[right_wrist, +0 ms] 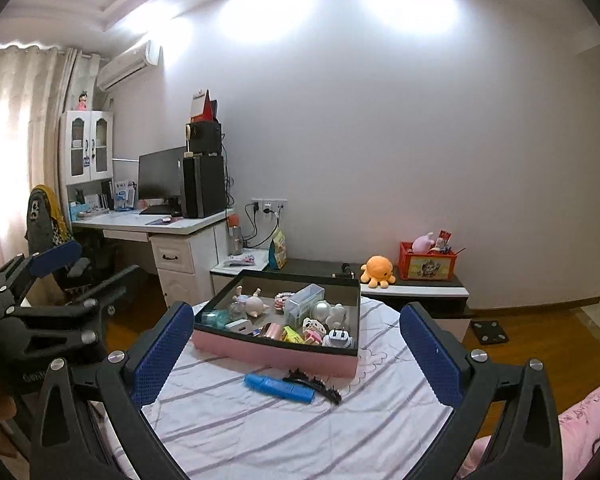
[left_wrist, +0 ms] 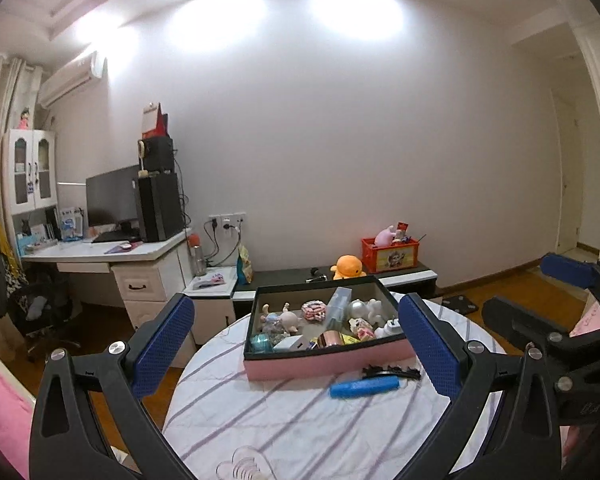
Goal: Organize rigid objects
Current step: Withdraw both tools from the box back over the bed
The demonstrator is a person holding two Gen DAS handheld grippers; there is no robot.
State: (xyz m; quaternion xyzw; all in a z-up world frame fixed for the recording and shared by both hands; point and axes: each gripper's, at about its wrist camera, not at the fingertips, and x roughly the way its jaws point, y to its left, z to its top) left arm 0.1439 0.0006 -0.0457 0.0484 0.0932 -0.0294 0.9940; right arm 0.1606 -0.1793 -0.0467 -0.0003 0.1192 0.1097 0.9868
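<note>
a shallow pink box (left_wrist: pixel 324 364) with a dark rim sits toward the far side of a round table (left_wrist: pixel 284 432) draped in a white cloth with lavender stripes. the box is crowded with small rigid items: a clear plastic case (right_wrist: pixel 304 303) leaning near the middle, a white plug adapter (right_wrist: pixel 339 338) at the near right corner, a rose-gold metallic roll (right_wrist: pixel 271 331), a teal container (right_wrist: pixel 216 317) at the near left, and a pale pink figurine (right_wrist: pixel 255 305) toward the back left. outside the box, on the cloth just in front of its near wall, lie a blue marker-shaped tube (left_wrist: pixel 364 387) and a black toothed hair clip (left_wrist: pixel 392 371), the two touching or nearly so.

the left gripper (left_wrist: pixel 296 344) is held above the near part of the table with its blue-padded jaws spread wide and nothing between them. the right gripper (right_wrist: pixel 296 354) is alongside it, likewise gaping and empty; each appears at the edge of the other's view.

beyond the table, a low dark cabinet (right_wrist: pixel 420 292) against the white wall carries an orange plush octopus (right_wrist: pixel 377 271) and a red crate (right_wrist: pixel 428 266) of toys. a white desk (left_wrist: pixel 112 254) with a monitor (left_wrist: pixel 112 196) and a black computer tower (left_wrist: pixel 160 206) stands in the left corner, below a wall-mounted air conditioner (left_wrist: pixel 70 78).
</note>
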